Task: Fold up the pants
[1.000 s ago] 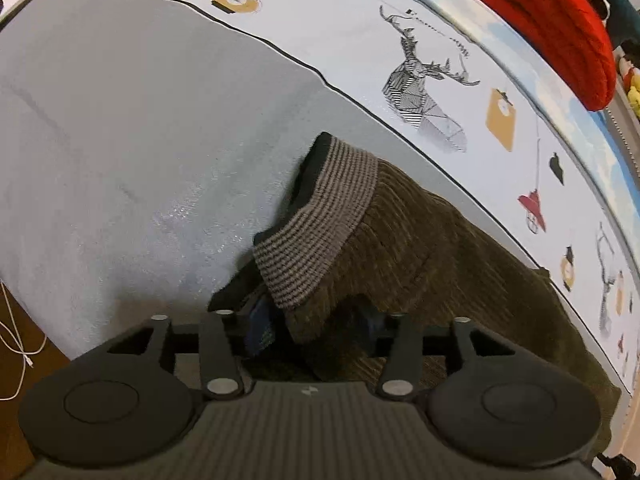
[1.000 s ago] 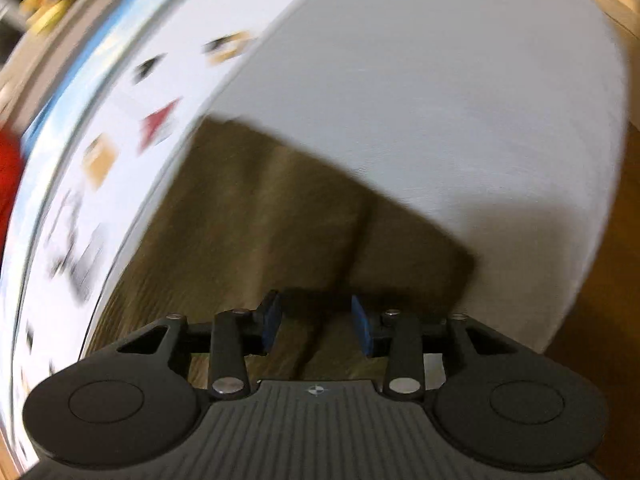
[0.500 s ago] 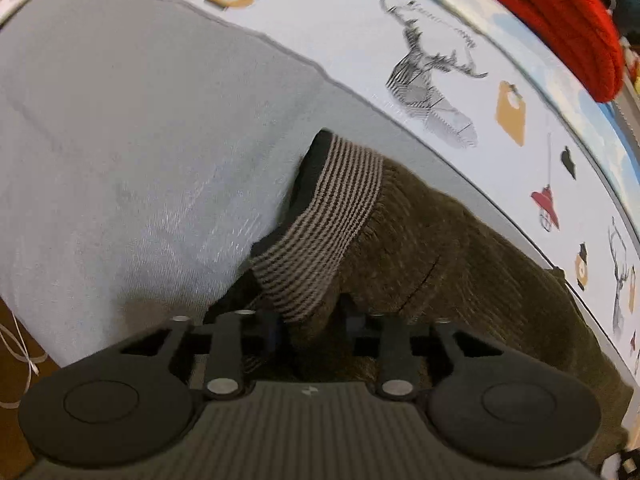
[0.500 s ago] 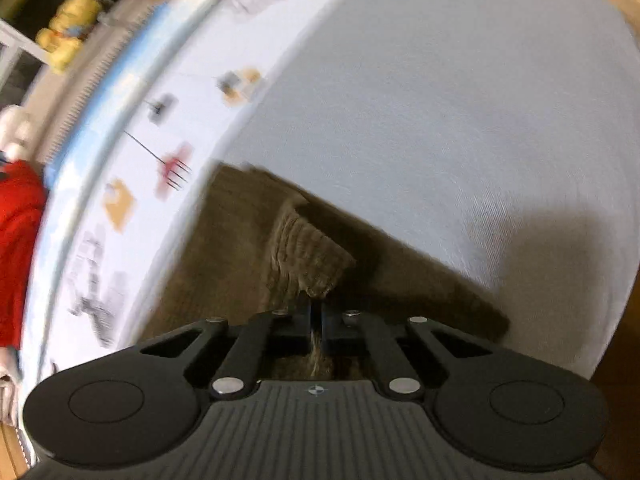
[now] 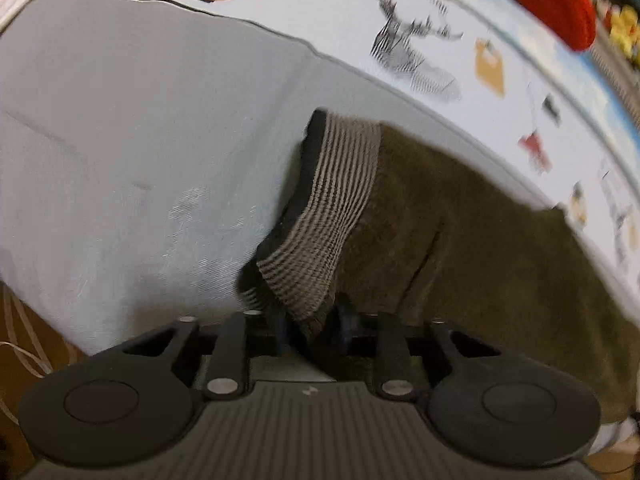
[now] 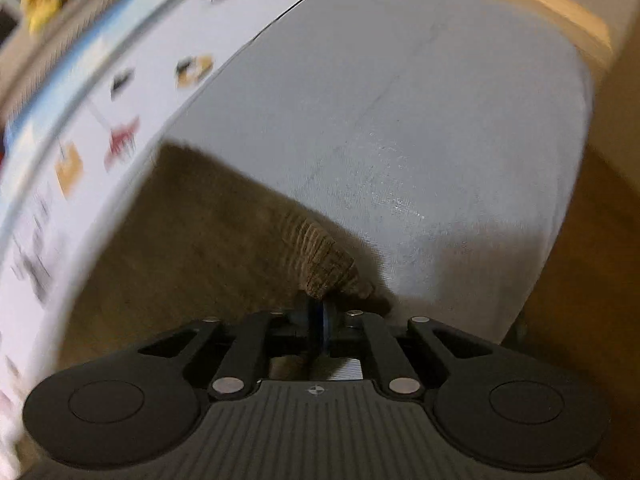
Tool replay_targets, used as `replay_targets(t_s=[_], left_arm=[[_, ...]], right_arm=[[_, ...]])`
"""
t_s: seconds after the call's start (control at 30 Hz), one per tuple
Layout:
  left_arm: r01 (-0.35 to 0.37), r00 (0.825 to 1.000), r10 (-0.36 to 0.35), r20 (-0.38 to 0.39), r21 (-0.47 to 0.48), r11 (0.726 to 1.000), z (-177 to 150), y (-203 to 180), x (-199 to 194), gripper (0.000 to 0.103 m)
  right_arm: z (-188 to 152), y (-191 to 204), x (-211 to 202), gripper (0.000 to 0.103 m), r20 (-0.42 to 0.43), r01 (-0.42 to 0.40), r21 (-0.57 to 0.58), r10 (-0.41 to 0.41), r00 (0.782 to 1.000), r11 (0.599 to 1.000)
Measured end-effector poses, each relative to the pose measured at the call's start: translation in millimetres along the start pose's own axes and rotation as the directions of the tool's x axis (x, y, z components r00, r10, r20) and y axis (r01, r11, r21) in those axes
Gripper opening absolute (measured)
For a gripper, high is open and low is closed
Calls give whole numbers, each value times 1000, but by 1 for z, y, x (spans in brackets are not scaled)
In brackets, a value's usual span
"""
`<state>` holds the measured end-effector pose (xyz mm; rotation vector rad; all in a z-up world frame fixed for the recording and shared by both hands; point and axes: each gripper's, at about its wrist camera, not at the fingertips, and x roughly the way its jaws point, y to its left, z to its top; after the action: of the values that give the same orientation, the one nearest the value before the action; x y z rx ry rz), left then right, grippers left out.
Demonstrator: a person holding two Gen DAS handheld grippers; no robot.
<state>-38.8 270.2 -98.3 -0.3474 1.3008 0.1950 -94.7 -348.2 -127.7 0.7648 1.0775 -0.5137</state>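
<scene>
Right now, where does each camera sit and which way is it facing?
Left wrist: on the left gripper, looking along its fingers at the pants' striped waistband, pinched.
Right wrist: on the right gripper, facing the pants' other end, shut on a ribbed cuff.
Both share the pants, grey sheet and printed cloth.

Olive-brown corduroy pants (image 5: 460, 216) with grey-and-black striped ribbed waistband (image 5: 332, 208), pale grey sheet (image 5: 140, 120), white deer-print blanket (image 5: 400, 20)

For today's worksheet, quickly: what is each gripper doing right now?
Left gripper: shut on the waistband of the pants.
Right gripper: shut on a pants cuff.
</scene>
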Motion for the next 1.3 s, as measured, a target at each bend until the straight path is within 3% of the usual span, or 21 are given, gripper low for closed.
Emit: replay_targets(t_s=[0.1,0.2,0.27,0.33,0.4,0.43,0.5,0.57,0.63,0.73,0.9,0.97,1.03,1.17,1.3], left_arm=[[-47,994,46,95,6,999,-1,-1,-18,43],[-65,969,49,243,55,996,-2,-14,-42,44],[-32,957,-7,291,129,991,-3,-28,-47,43],[26,959,-80,271,196,980,-4,-44,-42,43],[74,972,-127,196,257,964,-6,-57,-29,43],[85,981,-130,146,277,957,-7,-62,-19,43],[34,999,-35,-3,310,950,-12,-67,13,43],[-15,997,42,-65,367,930,-20,-73,30,43],[-12,999,31,-45,368,930,-19,-74,24,43],[20,999,-32,38,292,956,-8,-70,4,44],[8,996,-30,81,258,966,0,-78,-1,44],[0,997,-22,78,267,964,0,-85,2,44],[4,996,-27,81,267,964,5,-90,4,44],[10,997,-31,77,263,965,8,-96,4,44],[10,997,-31,73,270,963,13,-104,9,44]], right_arm=[[-3,0,-15,25,36,24,-7,-24,999,1000],[-8,10,-46,26,163,-12,-72,24,986,997],[-13,24,-52,26,192,-57,-190,94,977,980],[-20,33,-40,26,98,-85,-269,115,988,959],[-27,34,-5,26,-89,-52,-284,28,996,957],[-32,32,10,27,-162,-11,-290,-38,986,957],[-30,37,10,26,-144,1,-323,-51,988,946],[-25,45,-1,27,-82,8,-316,-36,996,949],[-19,55,-21,31,3,-79,-298,84,996,951],[-11,74,-37,42,112,-164,-291,204,973,943],[3,122,-17,42,122,-240,-318,290,949,917],[1,146,-15,43,109,-259,-410,329,938,874],[-3,174,-7,46,62,-283,-528,368,928,801],[-34,230,8,49,-54,-274,-767,367,929,580],[-73,261,18,51,-80,-184,-924,301,950,335]])
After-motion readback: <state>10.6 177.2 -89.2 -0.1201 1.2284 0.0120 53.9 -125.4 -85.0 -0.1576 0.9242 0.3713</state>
